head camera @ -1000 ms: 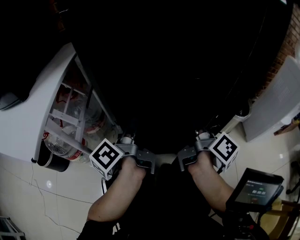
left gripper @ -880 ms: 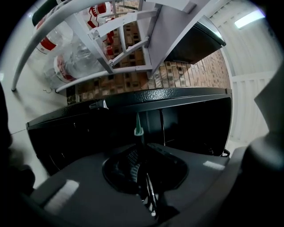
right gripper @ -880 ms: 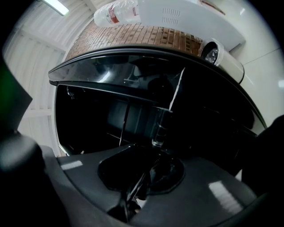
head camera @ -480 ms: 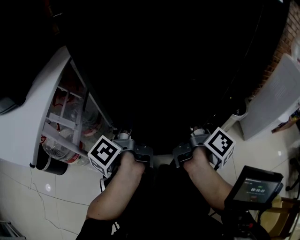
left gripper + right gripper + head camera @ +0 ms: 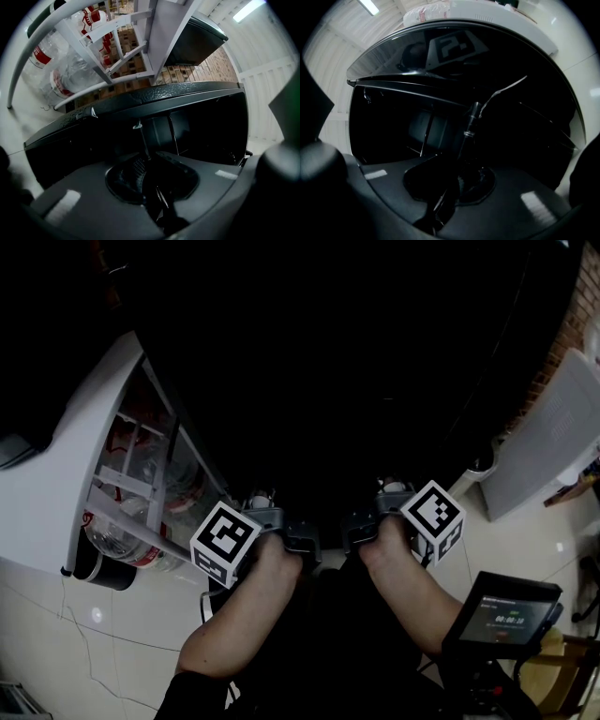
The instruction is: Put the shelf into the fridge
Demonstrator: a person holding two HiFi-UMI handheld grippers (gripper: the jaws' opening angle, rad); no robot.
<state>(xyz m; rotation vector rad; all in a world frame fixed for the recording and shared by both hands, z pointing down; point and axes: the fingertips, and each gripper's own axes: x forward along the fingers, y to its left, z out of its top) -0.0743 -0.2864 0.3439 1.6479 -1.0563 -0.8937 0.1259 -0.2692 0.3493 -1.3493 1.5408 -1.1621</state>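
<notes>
Shelf point(image 5: 142, 140) stays pinched by left hand-held gripper point(image 5: 145, 164), jaws just easing, and right hand-held gripper point(image 5: 461, 171), both drawn inward.

Floor: pale glossy square tiles point(image 5: 56, 615), thin dark joints, one small bright glint of reflected light.
Wall, right: red brick wall point(image 5: 579, 306), at the head view's upper right edge.
Wall, far: white ribbed panelling point(image 5: 269, 89), evenly lit.
Light: long white tube lamp point(image 5: 248, 9), overhead, switched on.
Board: pale grey flat slab point(image 5: 548, 442), standing on the tiles beside the brick.
Furniture: light wooden frame point(image 5: 562, 652), lower right corner, only partly in view.
</notes>
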